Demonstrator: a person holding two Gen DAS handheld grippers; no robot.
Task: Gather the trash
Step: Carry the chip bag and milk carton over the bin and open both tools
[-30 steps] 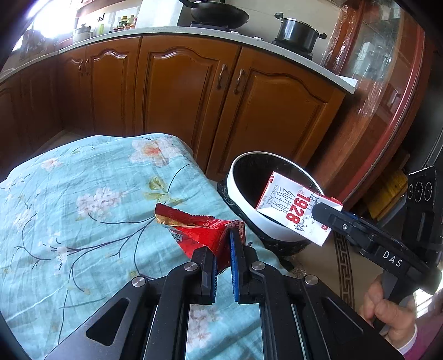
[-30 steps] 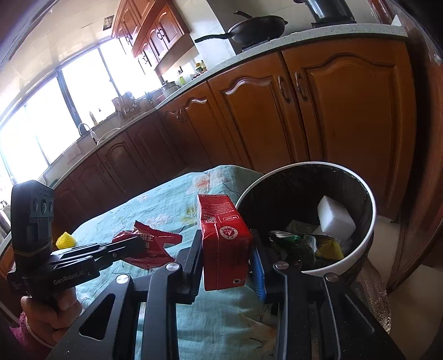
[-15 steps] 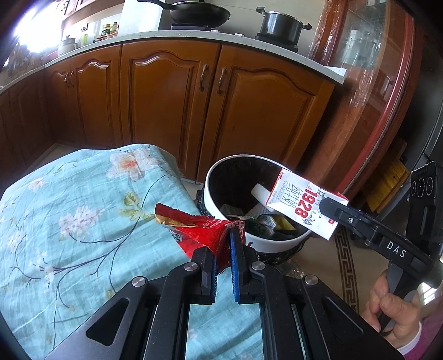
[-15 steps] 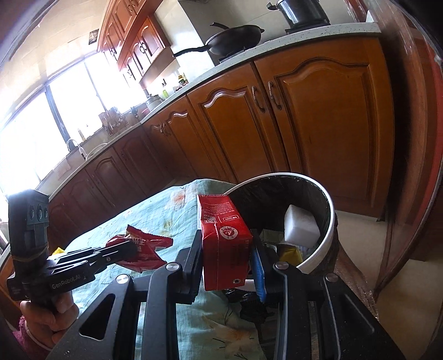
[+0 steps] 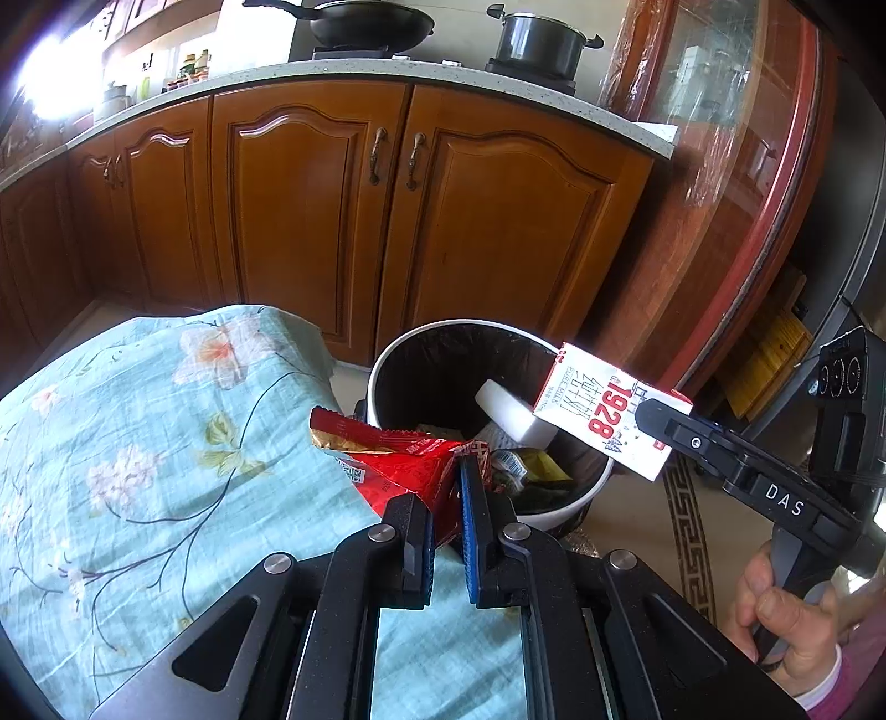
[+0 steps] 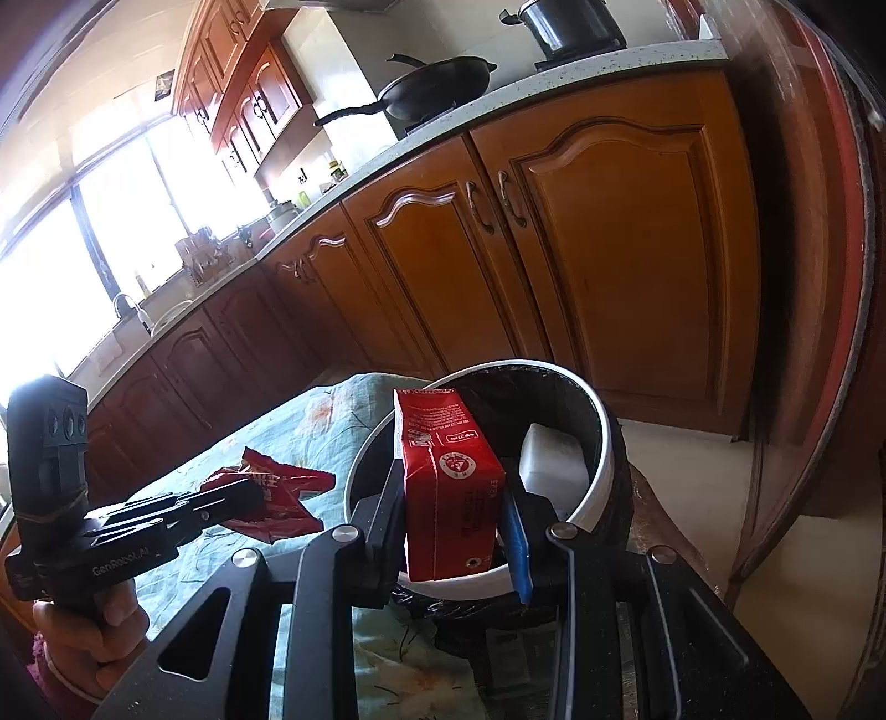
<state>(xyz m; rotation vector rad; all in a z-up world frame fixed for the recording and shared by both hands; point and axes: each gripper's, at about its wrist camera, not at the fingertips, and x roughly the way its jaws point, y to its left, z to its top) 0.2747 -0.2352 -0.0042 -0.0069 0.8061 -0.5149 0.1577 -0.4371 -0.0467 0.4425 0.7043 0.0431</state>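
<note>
My left gripper point(image 5: 446, 498) is shut on a crumpled red snack wrapper point(image 5: 398, 459), held over the table's right edge beside the bin; it also shows in the right wrist view point(image 6: 271, 493). My right gripper point(image 6: 451, 498) is shut on a red and white milk carton point(image 6: 448, 493), held above the white-rimmed trash bin point(image 6: 601, 482). In the left wrist view the carton point(image 5: 603, 412) hangs over the bin's right rim point(image 5: 387, 354). The black-lined bin holds a white block point(image 5: 509, 412) and other trash.
The table wears a light blue floral cloth point(image 5: 138, 443). Wooden kitchen cabinets point(image 5: 332, 221) stand behind the bin, with a wok point(image 5: 365, 25) and a pot point(image 5: 537, 36) on the counter. A red-framed glass door point(image 5: 736, 183) is at the right.
Both grippers have moved towards the bin with their loads. The bin now sits closer and more central, and the carton is over its rim.
</note>
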